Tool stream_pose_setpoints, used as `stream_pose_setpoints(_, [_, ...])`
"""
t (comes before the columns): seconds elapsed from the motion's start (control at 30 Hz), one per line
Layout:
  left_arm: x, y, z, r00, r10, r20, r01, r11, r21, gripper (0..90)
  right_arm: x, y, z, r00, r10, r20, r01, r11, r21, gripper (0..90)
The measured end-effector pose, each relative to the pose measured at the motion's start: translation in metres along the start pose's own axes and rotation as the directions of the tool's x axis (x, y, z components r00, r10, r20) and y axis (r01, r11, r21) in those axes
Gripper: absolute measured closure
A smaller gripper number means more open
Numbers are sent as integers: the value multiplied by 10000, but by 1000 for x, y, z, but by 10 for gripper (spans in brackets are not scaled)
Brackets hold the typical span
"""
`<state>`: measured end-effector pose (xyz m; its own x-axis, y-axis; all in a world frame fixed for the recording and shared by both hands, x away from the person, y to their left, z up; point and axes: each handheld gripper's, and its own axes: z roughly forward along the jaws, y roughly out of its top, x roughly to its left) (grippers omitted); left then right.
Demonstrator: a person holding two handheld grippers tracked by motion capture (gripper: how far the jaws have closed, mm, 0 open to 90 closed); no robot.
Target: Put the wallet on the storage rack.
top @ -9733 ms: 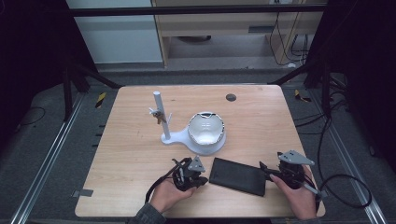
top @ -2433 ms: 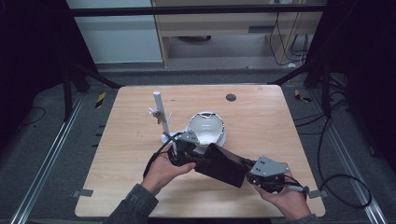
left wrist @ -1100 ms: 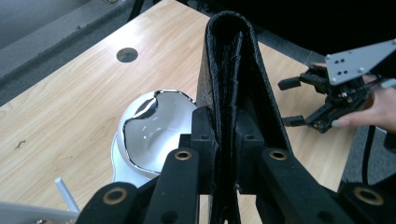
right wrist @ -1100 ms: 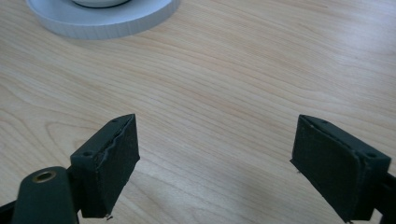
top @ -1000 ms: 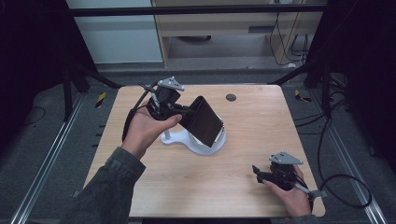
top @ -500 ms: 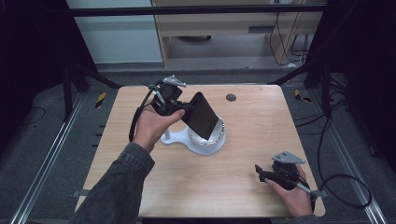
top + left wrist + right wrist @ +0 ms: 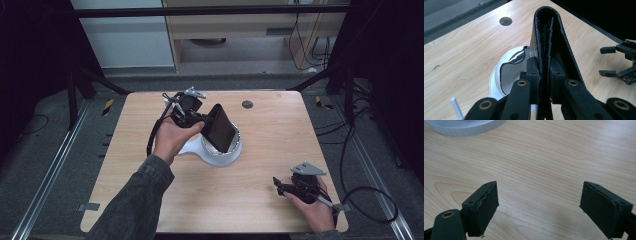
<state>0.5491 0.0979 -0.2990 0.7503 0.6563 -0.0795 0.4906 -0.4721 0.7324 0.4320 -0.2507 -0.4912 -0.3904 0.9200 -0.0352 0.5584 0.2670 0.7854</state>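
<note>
A black leather-covered flat case [image 7: 221, 129] is held edge-up and tilted, its lower end just above the white round stand [image 7: 220, 156]. My left gripper [image 7: 200, 120] is shut on the case's near edge. In the left gripper view the pads pinch the folded case [image 7: 549, 37] between them at the left gripper [image 7: 544, 72], with the stand's shiny dish [image 7: 499, 75] below. My right gripper [image 7: 279, 186] rests near the table's front right, open. Its pads [image 7: 484, 205] stand wide apart over bare wood at the right gripper [image 7: 546, 207].
A thin white rod [image 7: 456, 107] rises from the stand beside the left gripper. A round hole [image 7: 247, 104] sits in the wooden table [image 7: 280, 140] toward its far edge. Dark floor and metal rails surround the table.
The left hand has lowered the case toward the white stand and a little to the right. The right gripper has stayed where it was.
</note>
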Motion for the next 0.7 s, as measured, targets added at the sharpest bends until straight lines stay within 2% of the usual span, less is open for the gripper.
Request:
stream_pose_setpoints(0.03, [0,0,2,10000,-29,6,29,10000,-4,810,0,0,1,9999,-106,16,106,9999,-32,150])
stream_pose_setpoints(0.37, [1,-4,15,9998,-171,84,170,9998,81,808,0,-1,1,9999,-104,-21,104,9999,55,148])
stream_pose_setpoints(0.7, [7,-1,20,9999,-126,74,124,9996,247,799,1,-1,3,9998,-171,-85,172,9997,164,143])
